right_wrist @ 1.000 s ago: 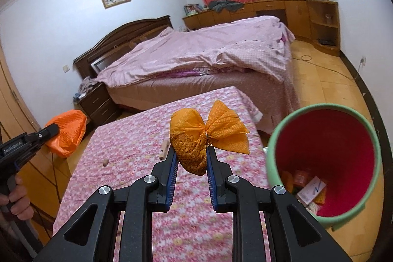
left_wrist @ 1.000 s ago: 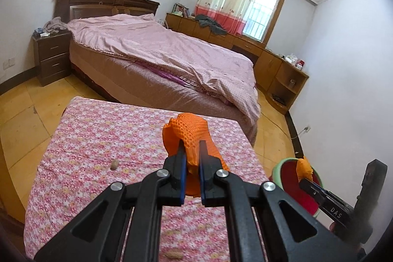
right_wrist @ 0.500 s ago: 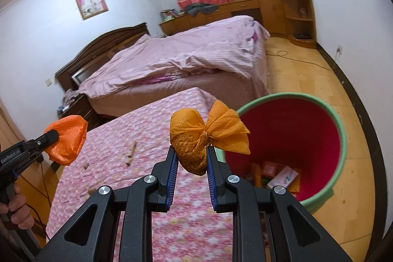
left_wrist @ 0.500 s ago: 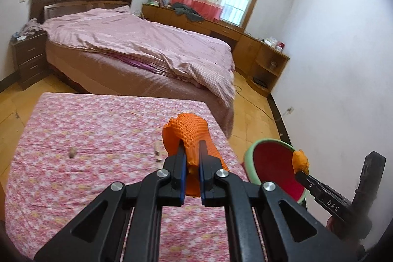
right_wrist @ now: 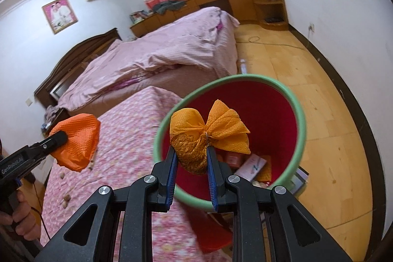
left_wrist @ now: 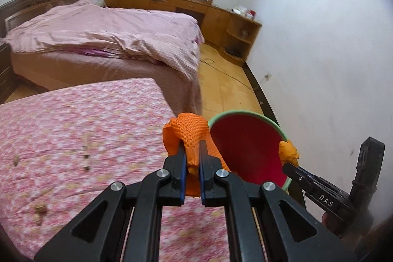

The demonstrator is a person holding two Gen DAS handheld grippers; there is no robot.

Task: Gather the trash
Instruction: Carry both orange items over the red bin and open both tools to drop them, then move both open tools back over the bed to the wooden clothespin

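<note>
Fingers clamp trash — left gripper (left_wrist: 191, 158) orange mesh wad (left_wrist: 189, 131), right gripper (right_wrist: 191, 158) tied bundle (right_wrist: 194, 146).

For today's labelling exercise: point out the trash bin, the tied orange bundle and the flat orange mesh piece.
trash bin (right_wrist: 301, 119), right wrist view, green rim.
tied orange bundle (right_wrist: 189, 139), right wrist view, rounded body.
flat orange mesh piece (left_wrist: 189, 129), left wrist view, top fold.

Counter (left_wrist: 81, 114) w/ a pink flower cloth on top. On it: a small stick (left_wrist: 86, 151) near the middle, a few little brown bits (left_wrist: 39, 209) by the near left edge. Green bin (right_wrist: 301, 124), red inside, stands on the yellow wood floor (right_wrist: 307, 80) just beside the counter's corner.
</note>
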